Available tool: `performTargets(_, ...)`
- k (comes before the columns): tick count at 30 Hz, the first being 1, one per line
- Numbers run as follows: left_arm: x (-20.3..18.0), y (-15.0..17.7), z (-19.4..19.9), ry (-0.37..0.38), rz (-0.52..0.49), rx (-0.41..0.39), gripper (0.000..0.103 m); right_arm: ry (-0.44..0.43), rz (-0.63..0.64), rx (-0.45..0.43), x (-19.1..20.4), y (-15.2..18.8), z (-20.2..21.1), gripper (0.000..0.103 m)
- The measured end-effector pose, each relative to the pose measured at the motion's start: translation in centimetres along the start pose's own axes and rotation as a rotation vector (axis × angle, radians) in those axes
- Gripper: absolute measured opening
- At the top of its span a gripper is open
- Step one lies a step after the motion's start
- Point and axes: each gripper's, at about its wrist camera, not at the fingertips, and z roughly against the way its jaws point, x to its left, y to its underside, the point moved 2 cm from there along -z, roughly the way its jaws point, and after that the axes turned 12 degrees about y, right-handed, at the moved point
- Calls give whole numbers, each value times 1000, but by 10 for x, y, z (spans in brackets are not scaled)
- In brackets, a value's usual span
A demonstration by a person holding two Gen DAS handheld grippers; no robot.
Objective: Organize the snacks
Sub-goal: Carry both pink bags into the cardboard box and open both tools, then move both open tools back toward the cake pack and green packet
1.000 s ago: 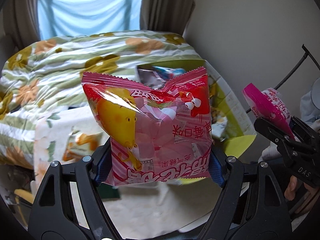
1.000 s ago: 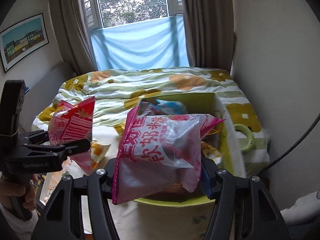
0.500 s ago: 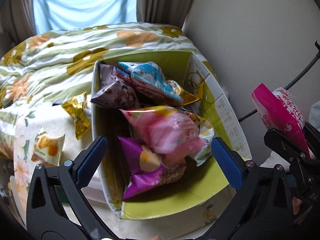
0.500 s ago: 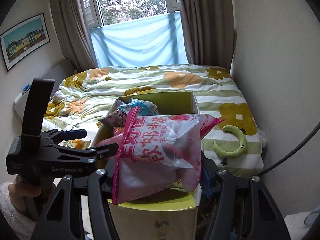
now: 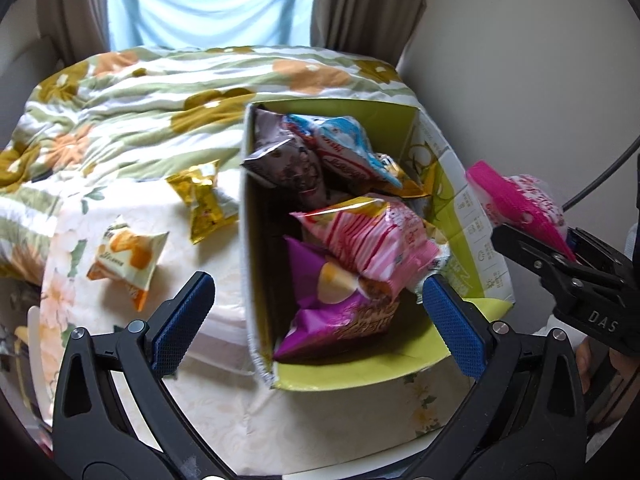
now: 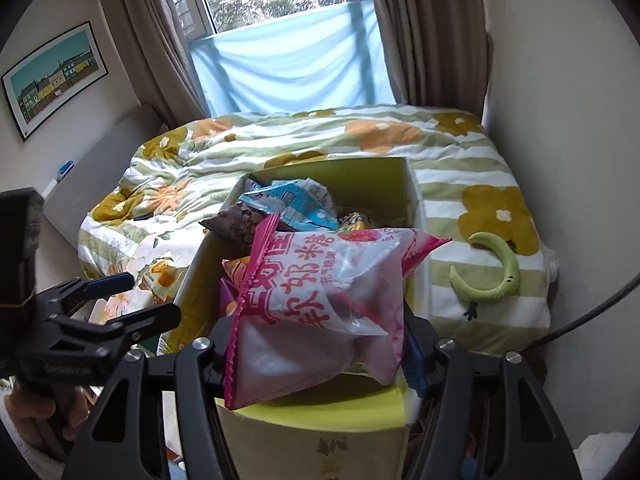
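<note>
Snacks fill the green box (image 5: 472, 240) standing at the right edge of the floral-covered table (image 5: 224, 400), the pink-striped packet (image 5: 372, 236) lying on top of a purple one (image 5: 332, 312). Left gripper (image 5: 316, 316) hovers over the box's near end, jaws spread to full width, nothing between the pads. Right gripper (image 6: 316, 344) is clamped on a pink-and-white candy bag (image 6: 320, 300) above the box; two packets lie loose toward the table's left edge, orange (image 5: 128, 260) and gold (image 5: 204, 200).
</note>
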Motion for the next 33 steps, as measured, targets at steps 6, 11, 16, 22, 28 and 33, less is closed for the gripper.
performTargets(6,12,9,3,-62,4,14,103,-27,-33,19,9,4,-10,96)
performTargets(11,18,23,5,-50,24,22,103,-47,-49,-11,7,15,-5,102)
performTargets(16,19,30,10,-49,22,20,103,-27,-39,-3,10,20,-5,102)
performTargets(22,17,29,25,-74,0,-9,102,-7,-23,-23,16,19,8,102)
performTargets(28,16,29,52,-105,-31,-58,103,-9,-22,-38,25,15,25,102)
performTargets(33,23,32,76,-124,-31,-90,103,-1,16,-85,42,14,42,102)
